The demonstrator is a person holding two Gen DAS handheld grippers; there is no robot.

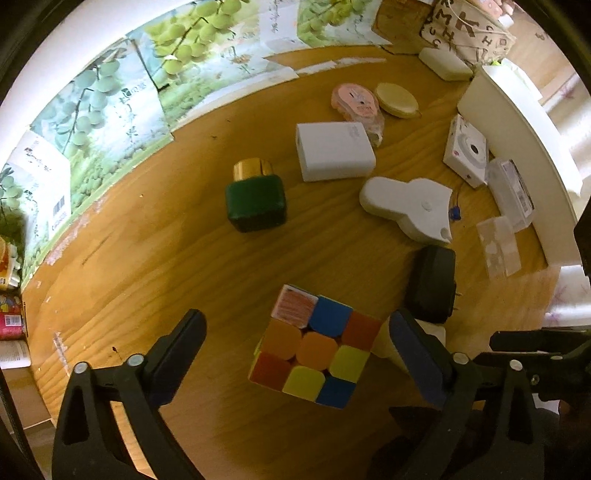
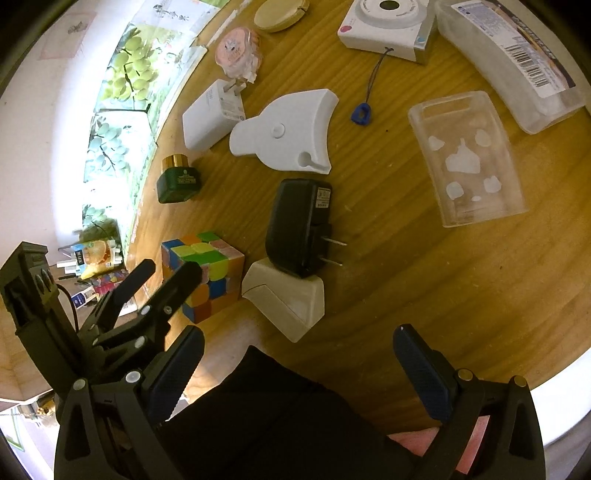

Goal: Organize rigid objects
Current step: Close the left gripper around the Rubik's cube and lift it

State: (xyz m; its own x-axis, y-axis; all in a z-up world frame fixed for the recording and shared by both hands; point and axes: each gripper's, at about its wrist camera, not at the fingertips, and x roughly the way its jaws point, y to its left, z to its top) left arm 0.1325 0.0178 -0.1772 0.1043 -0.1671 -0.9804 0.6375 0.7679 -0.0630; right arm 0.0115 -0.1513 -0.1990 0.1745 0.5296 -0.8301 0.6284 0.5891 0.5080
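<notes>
1. Left gripper: jaws wide, released. The cube sits on the table between the fingers, clear gap on both sides, no pad contact.
2. In the right wrist view the left gripper crosses in front of the cube and hides part of its near-left faces.
3. Right gripper: jaws apart, nothing between them, over the table's near edge. A dark cloth-like mass at bottom centre blocks what's under it; can't tell what it is.
4. Black plug adapter leans with its lower end on a cream wedge-shaped block, prongs pointing right. In the left wrist view the block is mostly hidden behind the right finger.
5. Adapter and block are just right of the cube.
6. Farther back: green jar with gold cap, white box, white curved housing, pink round packet, tan disc.
7. Right side: white instant camera, cut off at frame top; clear case; frosted box with barcode, label text unreadable.
8. Small blue tag on a cord running from the camera.
9. Far background and frame edges are blurred; boxes printed with grapes run along the table's back edge.
</notes>
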